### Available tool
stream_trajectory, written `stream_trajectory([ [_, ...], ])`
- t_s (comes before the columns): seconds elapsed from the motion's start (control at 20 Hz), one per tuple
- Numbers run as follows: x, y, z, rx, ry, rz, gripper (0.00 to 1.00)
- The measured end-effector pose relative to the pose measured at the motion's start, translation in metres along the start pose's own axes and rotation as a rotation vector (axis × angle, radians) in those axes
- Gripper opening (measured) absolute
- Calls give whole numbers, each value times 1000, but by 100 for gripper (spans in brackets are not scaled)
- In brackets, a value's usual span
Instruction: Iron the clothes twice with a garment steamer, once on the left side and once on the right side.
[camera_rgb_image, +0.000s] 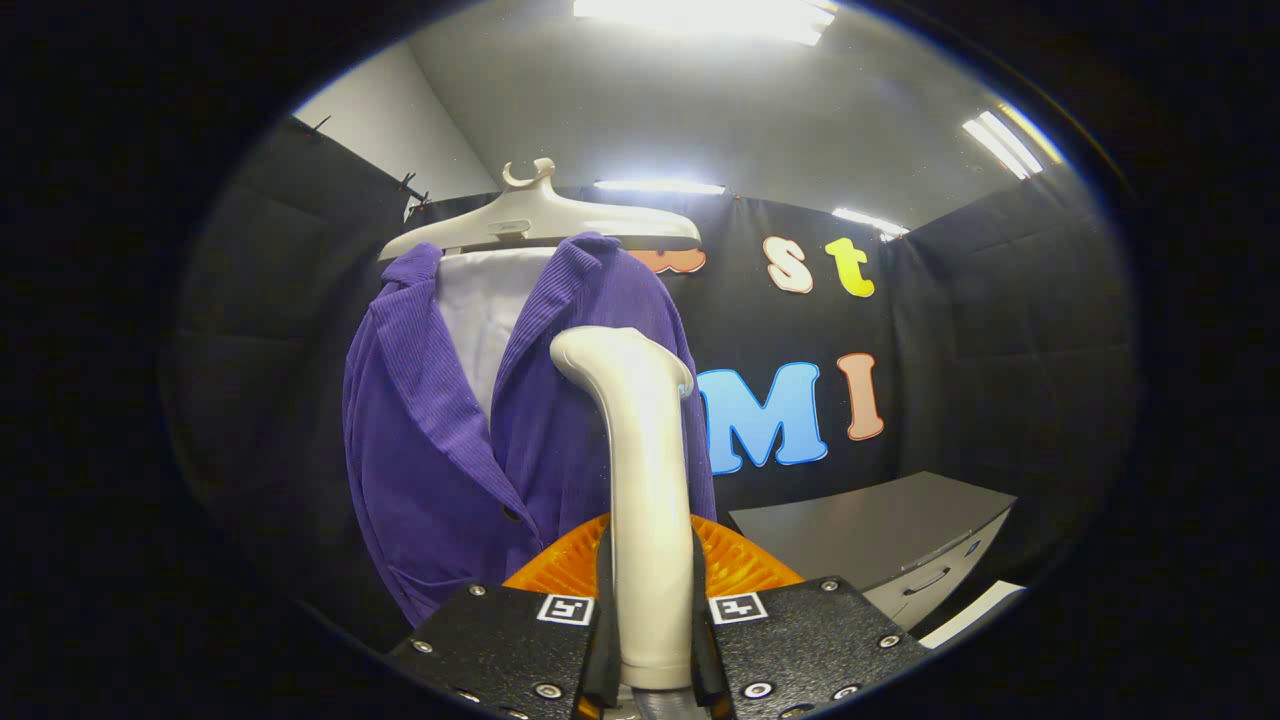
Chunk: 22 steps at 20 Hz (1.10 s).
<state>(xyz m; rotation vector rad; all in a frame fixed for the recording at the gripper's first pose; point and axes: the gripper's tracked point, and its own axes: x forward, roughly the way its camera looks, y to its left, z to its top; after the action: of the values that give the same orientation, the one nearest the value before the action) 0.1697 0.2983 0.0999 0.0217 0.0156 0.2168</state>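
Observation:
A purple corduroy jacket (440, 430) over a white shirt (485, 310) hangs on a cream hanger (535, 220) just ahead of me. My gripper (650, 610) is shut on the cream handle of the garment steamer (645, 480), which stands upright between the fingers. The steamer's head (615, 355) bends toward the jacket and lies over its right front panel, about chest height; whether it touches the cloth I cannot tell. An orange ribbed part (745, 565) shows behind the handle, just beyond the fingers.
A grey cabinet (880, 530) with a drawer handle stands beyond the fingers to the right of the jacket. A white flat edge (975, 610) lies below it. Black cloth walls close the booth behind and on both sides.

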Motion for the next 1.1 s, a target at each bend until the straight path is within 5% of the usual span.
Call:
stream_trajectory([
  [1.1, -56, 0, -206, -113, 266, 24, 27],
])
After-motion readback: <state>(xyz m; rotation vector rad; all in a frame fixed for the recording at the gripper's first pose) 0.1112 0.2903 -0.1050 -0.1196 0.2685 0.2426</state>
